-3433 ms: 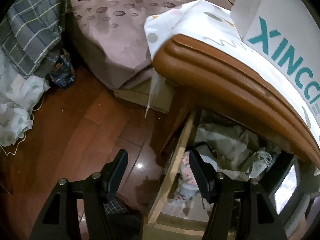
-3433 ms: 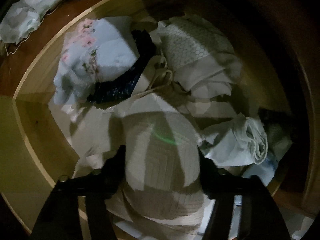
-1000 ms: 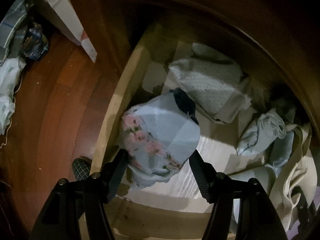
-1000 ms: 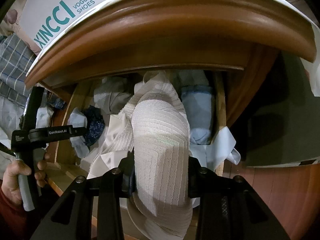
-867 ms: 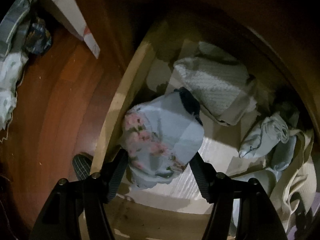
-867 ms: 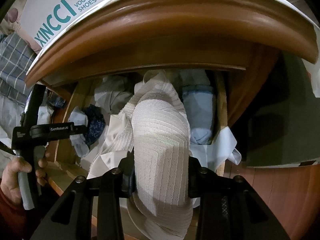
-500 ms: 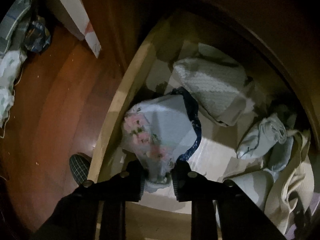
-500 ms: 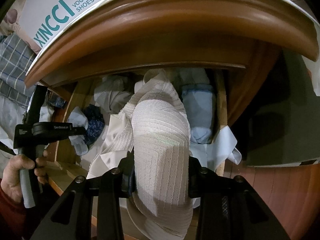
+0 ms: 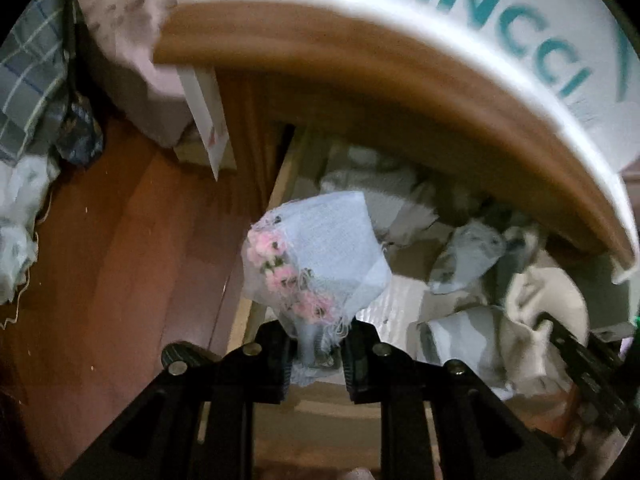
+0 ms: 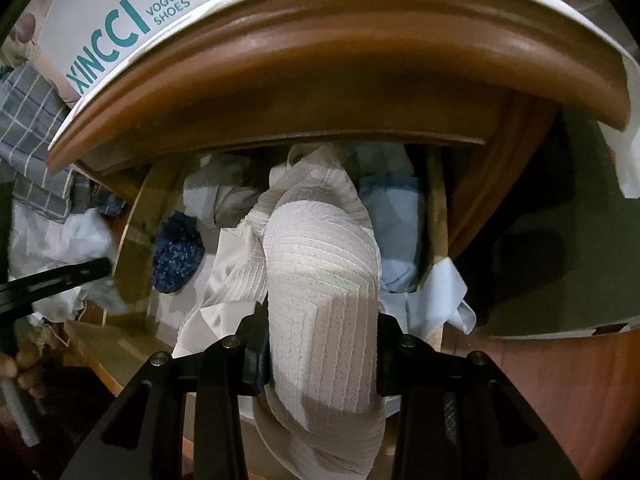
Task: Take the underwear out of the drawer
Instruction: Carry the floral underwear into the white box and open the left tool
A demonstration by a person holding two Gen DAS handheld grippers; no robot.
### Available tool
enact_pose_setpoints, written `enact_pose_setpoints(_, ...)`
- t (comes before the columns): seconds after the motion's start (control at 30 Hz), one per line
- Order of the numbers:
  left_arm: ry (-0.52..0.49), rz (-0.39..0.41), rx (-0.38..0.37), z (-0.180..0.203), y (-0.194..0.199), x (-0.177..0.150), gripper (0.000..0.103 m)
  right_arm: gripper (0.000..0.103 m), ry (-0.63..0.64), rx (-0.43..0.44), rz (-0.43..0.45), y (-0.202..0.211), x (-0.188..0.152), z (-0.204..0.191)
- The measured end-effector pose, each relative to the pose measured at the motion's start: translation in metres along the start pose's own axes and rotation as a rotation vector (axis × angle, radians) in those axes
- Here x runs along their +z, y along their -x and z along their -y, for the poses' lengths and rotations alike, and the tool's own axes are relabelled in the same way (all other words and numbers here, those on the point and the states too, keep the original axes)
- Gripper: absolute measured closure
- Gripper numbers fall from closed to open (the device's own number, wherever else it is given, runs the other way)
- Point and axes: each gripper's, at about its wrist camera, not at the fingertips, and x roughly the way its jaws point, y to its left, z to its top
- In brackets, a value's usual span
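Note:
My left gripper [image 9: 316,350] is shut on light blue underwear with a pink flower trim [image 9: 320,260] and holds it lifted above the open wooden drawer [image 9: 280,188]. My right gripper [image 10: 320,344] is shut on a white ribbed garment [image 10: 324,300], held up in front of the drawer [image 10: 436,216]. Still in the drawer are a dark blue speckled piece [image 10: 176,252], a pale blue folded piece [image 10: 396,232] and other pale folded clothes [image 9: 464,256].
The nightstand's brown top edge [image 10: 320,44] overhangs the drawer, with a white XINCCI shoe box [image 10: 132,20] on it. Red-brown wood floor [image 9: 120,260] lies left, with plaid and pale cloths [image 9: 24,92] and a bed with dotted sheet [image 9: 124,12] beyond.
My left gripper closed on the floral blue underwear and lifted it up and back out of the drawer, uncovering the dark blue piece. My right gripper stays still, holding the white ribbed garment.

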Motion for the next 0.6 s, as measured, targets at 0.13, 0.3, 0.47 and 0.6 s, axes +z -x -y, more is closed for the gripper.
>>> enact_pose_setpoints(0.13,-0.028,0.056,-0.024,0.001,0.036,-0.002,0.083,0.07,0.013,-0.006,0.03,0.005,-0.001,-0.003)
enact_pose_setpoints(0.3,-0.064,0.146,-0.02,0.002,0.086,0.004,0.083,0.071,0.021,0.001,0.029,0.004,-0.001,-0.003)
enact_pose_setpoints(0.47,-0.095,0.247,-0.022,0.004,0.141,0.02,0.083,0.071,0.053,-0.054,0.025,0.0,-0.002,-0.008)
enact_pose_setpoints(0.6,-0.137,0.329,-0.007,0.013,0.184,0.038,0.083,0.071,0.089,-0.119,0.027,-0.004,-0.003,-0.013)
